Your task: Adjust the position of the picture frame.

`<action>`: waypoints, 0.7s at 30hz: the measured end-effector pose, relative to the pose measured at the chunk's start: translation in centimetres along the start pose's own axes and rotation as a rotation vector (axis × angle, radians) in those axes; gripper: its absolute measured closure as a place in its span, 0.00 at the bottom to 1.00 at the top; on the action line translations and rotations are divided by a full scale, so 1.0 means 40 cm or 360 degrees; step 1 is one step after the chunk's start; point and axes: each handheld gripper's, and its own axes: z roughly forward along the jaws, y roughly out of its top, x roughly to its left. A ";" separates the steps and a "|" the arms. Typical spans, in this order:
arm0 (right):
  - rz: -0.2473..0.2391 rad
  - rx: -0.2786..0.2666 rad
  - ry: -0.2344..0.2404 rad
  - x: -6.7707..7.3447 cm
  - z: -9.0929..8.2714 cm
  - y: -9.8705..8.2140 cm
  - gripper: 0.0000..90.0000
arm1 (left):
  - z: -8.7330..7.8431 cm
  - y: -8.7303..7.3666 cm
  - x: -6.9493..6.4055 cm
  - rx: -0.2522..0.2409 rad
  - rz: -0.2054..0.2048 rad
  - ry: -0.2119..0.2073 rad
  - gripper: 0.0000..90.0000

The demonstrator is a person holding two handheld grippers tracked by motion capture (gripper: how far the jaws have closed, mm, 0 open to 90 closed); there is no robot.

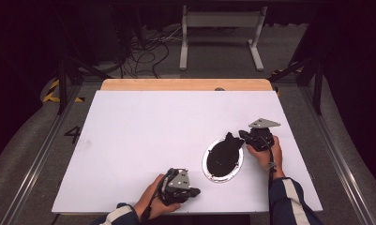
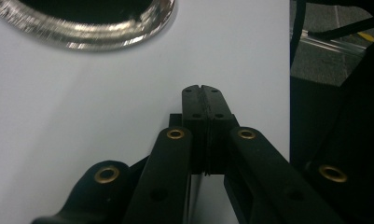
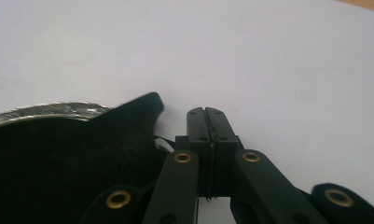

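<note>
A shiny oval metal plate (image 1: pixel 210 171) lies right of the middle of the white table (image 1: pixel 143 136), with a black cloth (image 1: pixel 224 152) spread over it. One corner of the cloth sticks out past the plate's far rim. My right gripper (image 1: pixel 242 135) is held low beside that corner, its jaws shut with nothing between them. In the right gripper view the cloth (image 3: pixel 58 163) and plate rim (image 3: pixel 45 112) lie just left of the right gripper (image 3: pixel 205 111). My left gripper (image 1: pixel 195 191) sits near the front edge, shut and empty. The left gripper (image 2: pixel 203 88) points past the plate rim (image 2: pixel 82 39).
A wooden strip (image 1: pixel 185 84) runs along the table's far edge. Behind it on the floor stand a white frame (image 1: pixel 221 28) and loose cables (image 1: pixel 143 56). The table's edge (image 2: pixel 289 93) is close beside the left gripper.
</note>
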 end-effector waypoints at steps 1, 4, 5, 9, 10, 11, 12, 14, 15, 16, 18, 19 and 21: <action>0.0011 0.0041 0.0009 -0.003 0.011 -0.003 1.00 | 0.010 0.011 -0.003 -0.0031 -0.0003 -0.0016 0.99; 0.0033 0.0062 0.0041 -0.005 0.016 -0.003 1.00 | 0.041 0.041 -0.016 -0.0009 0.0050 -0.0007 0.98; 0.0021 0.0072 0.0040 -0.004 0.016 -0.001 1.00 | 0.052 0.049 -0.017 0.0001 0.0060 -0.0018 0.98; 0.0017 0.0089 0.0056 -0.004 0.019 -0.001 1.00 | 0.075 0.071 -0.021 0.0059 0.0084 0.0028 0.98; 0.0019 0.0095 0.0063 -0.004 0.021 0.000 1.00 | 0.075 0.075 -0.017 0.0073 0.0097 0.0041 0.98; 0.0021 0.0098 0.0072 -0.004 0.023 0.000 1.00 | 0.076 0.077 -0.014 0.0075 0.0069 0.0052 0.98; 0.0008 0.0111 0.0080 -0.003 0.026 0.001 1.00 | 0.077 0.078 -0.011 0.0074 0.0063 0.0051 0.98; -0.0022 0.0145 0.0101 0.000 0.027 0.003 1.00 | 0.078 0.080 -0.009 0.0078 0.0069 0.0072 0.98; -0.0043 0.0160 0.0114 0.004 0.026 0.004 1.00 | 0.077 0.082 -0.010 0.0098 0.0095 0.0097 0.98; -0.0058 0.0176 0.0118 0.007 0.024 0.005 1.00 | 0.077 0.084 -0.013 0.0109 0.0096 0.0124 0.98; -0.0049 0.0182 0.0143 0.009 0.021 0.004 1.00 | 0.074 0.084 -0.013 0.0120 0.0109 0.0167 0.97; -0.0034 0.0185 0.0161 0.010 0.018 0.002 1.00 | 0.073 0.083 -0.011 0.0115 0.0118 0.0195 0.97; -0.0040 0.0199 0.0186 0.014 0.013 0.000 1.00 | 0.068 0.078 -0.004 0.0114 0.0099 0.0191 0.97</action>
